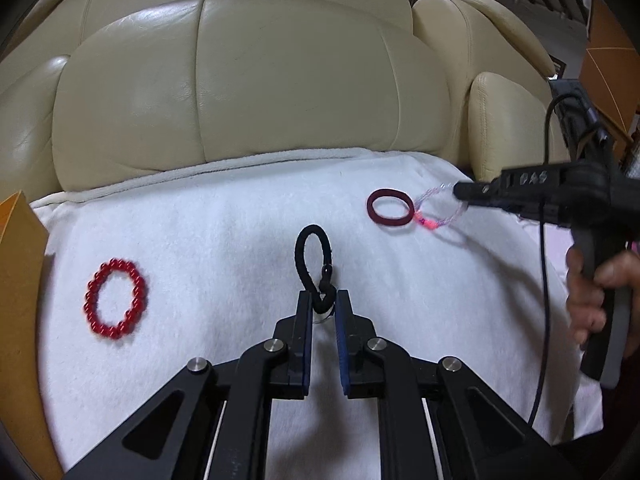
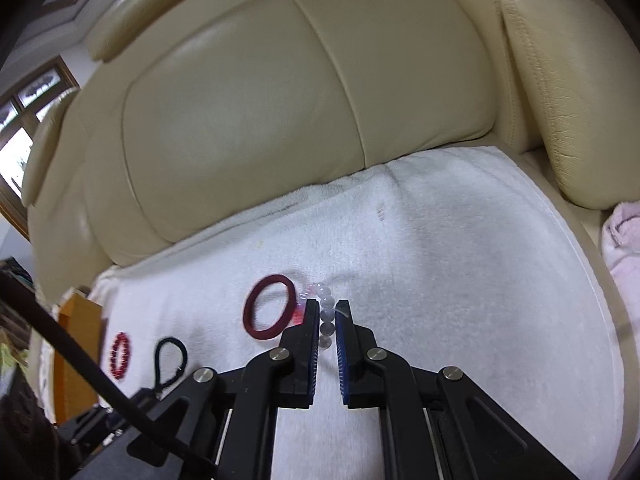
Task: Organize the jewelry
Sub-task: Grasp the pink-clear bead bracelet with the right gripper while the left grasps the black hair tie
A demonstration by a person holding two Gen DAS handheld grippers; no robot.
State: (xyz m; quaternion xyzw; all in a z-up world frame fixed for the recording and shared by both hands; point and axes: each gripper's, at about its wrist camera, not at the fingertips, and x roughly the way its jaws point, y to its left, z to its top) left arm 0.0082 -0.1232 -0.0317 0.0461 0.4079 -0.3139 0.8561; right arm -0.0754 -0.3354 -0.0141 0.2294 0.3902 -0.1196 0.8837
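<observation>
Both grippers grip jewelry on the white towel: left gripper pinches the black cord bracelet, right gripper the pale bead bracelet. Beyond, its strand touches the maroon ring, which could snag and drag.

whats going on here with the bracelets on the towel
A person is sorting jewelry on a white towel spread over a cream sofa, with a handheld claw in each hand. The left claw is shut on the end of a black cord bracelet. The right claw is shut on a clear beaded bracelet with a pink clasp, right beside a dark red band. A red beaded bracelet lies untouched at the left of the towel.
</observation>
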